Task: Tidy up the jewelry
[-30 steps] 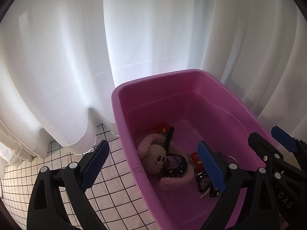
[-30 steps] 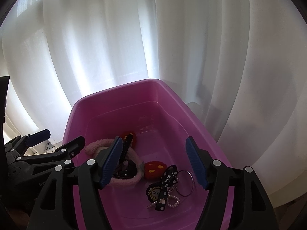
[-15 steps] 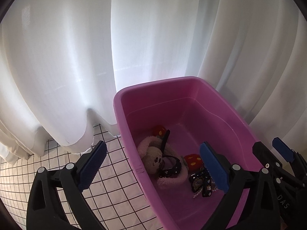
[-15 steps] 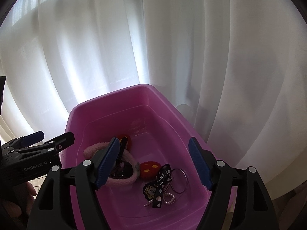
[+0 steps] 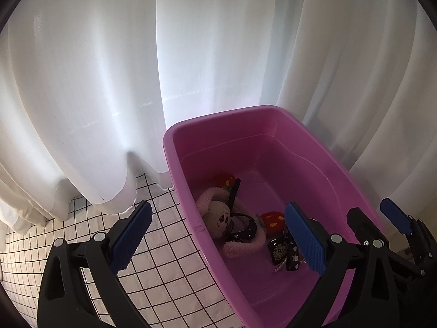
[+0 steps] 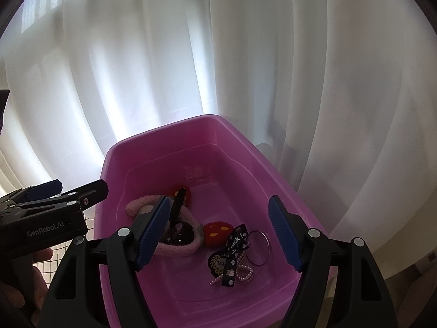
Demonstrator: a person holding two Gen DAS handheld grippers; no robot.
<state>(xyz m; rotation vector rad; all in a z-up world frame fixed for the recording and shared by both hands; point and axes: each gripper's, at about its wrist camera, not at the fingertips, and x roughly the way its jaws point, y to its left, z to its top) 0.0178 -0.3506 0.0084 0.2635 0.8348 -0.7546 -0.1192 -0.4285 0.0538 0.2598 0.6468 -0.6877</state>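
Note:
A pink plastic tub (image 5: 240, 120) (image 6: 191, 125) holds the jewelry. Inside lie a fluffy pink headband with a plush face (image 5: 218, 217) (image 6: 180, 248), a black studded band (image 5: 243, 232), two red felt clips (image 5: 273, 220) (image 6: 217, 232), a black ribbon bow with pearls (image 6: 235, 257) (image 5: 284, 254) and a metal ring (image 6: 258, 248). My left gripper (image 5: 218, 237) is open and empty, above the tub's left wall. My right gripper (image 6: 218, 232) is open and empty, above the tub's inside.
White curtains (image 5: 136, 68) (image 6: 300, 68) hang right behind the tub. A white cloth with a black grid (image 5: 164, 259) covers the surface left of the tub. The left gripper also shows in the right wrist view (image 6: 49, 210) at the left.
Both grippers have pulled back and up from the tub, so more of it shows. Both stay open and empty. The jewelry has not moved.

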